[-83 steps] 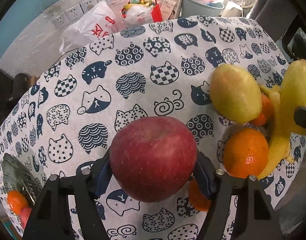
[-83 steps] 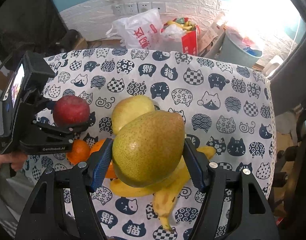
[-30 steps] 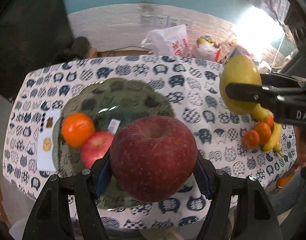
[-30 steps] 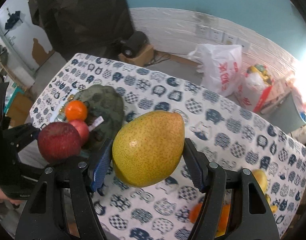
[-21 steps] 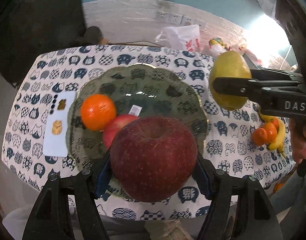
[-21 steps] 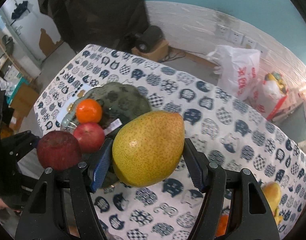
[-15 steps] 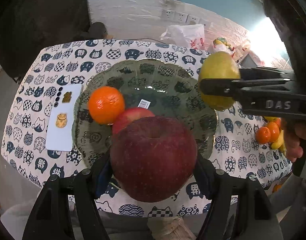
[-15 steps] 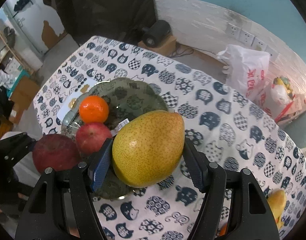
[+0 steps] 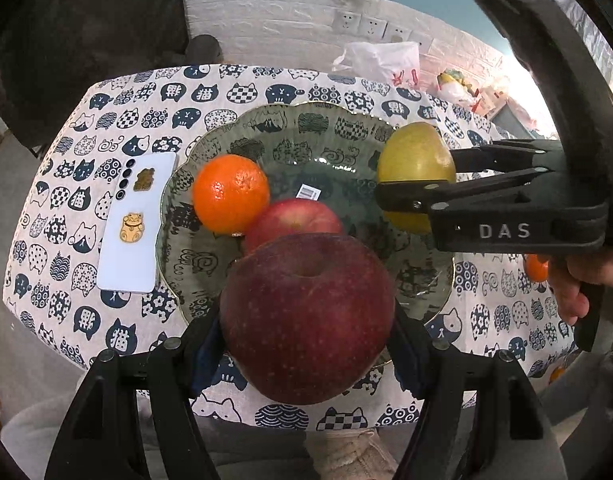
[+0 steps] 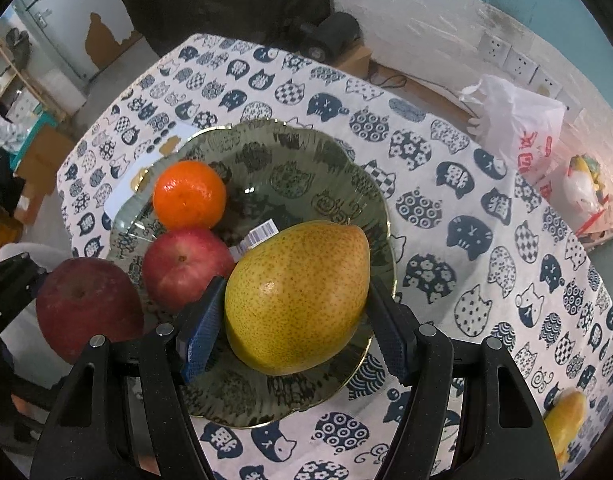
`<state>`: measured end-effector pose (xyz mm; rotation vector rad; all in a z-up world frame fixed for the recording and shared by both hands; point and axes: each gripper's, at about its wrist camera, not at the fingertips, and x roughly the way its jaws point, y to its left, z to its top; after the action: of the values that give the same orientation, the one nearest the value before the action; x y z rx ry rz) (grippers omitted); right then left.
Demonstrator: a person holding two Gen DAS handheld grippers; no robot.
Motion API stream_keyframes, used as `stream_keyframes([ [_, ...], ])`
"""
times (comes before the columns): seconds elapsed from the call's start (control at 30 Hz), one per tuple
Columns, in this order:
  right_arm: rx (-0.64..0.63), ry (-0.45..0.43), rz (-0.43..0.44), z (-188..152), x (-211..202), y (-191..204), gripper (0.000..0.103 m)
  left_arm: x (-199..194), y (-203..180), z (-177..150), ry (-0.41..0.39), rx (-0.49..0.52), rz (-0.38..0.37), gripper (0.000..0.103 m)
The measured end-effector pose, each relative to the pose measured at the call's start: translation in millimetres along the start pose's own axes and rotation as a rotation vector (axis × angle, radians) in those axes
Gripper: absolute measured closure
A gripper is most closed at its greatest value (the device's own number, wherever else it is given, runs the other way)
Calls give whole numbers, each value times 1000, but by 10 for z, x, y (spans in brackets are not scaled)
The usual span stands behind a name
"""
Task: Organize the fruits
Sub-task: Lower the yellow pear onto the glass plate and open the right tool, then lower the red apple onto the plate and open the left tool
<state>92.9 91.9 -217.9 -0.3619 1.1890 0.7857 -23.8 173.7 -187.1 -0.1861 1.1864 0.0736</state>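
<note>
My left gripper (image 9: 306, 336) is shut on a big dark red apple (image 9: 306, 316), held over the near rim of a green glass plate (image 9: 314, 124). My right gripper (image 10: 292, 316) is shut on a yellow-green pear (image 10: 296, 296), held above the plate's (image 10: 326, 152) right part. In the left wrist view the pear (image 9: 416, 160) and the right gripper come in from the right. On the plate lie an orange (image 9: 230, 192) (image 10: 189, 194) and a smaller red apple (image 9: 292, 220) (image 10: 184, 266). The dark apple (image 10: 88, 306) shows at the left in the right wrist view.
A white phone (image 9: 136, 224) lies on the cat-print tablecloth (image 10: 466, 200) just left of the plate. Another pear (image 10: 564, 420) and an orange (image 9: 536, 268) lie at the right of the table. A white plastic bag (image 10: 514, 128) sits behind the table by the wall.
Both grippers have come in over the plate and lower, each still gripping its fruit; the plate now looks larger and the pear sits over its right part.
</note>
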Motion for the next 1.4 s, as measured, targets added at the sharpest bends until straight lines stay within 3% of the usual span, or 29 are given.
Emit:
stream_keyframes([
  [0.37, 0, 47, -35, -33, 163, 1, 33, 16, -6, -11, 11, 4, -1, 30],
  [0.57, 6, -45, -19, 43, -56, 36, 31, 23, 14, -12, 16, -5, -1, 30],
  [0.97, 143, -108, 9, 9, -454, -225, 29, 37, -127, 91, 17, -27, -53, 30],
  [1.27, 182, -113, 3, -132, -612, -451, 29, 328, -279, 163, 104, -41, -23, 30],
  [1.4, 196, -117, 6, -193, -676, -540, 29, 251, -371, 209, 60, -10, 7, 27],
])
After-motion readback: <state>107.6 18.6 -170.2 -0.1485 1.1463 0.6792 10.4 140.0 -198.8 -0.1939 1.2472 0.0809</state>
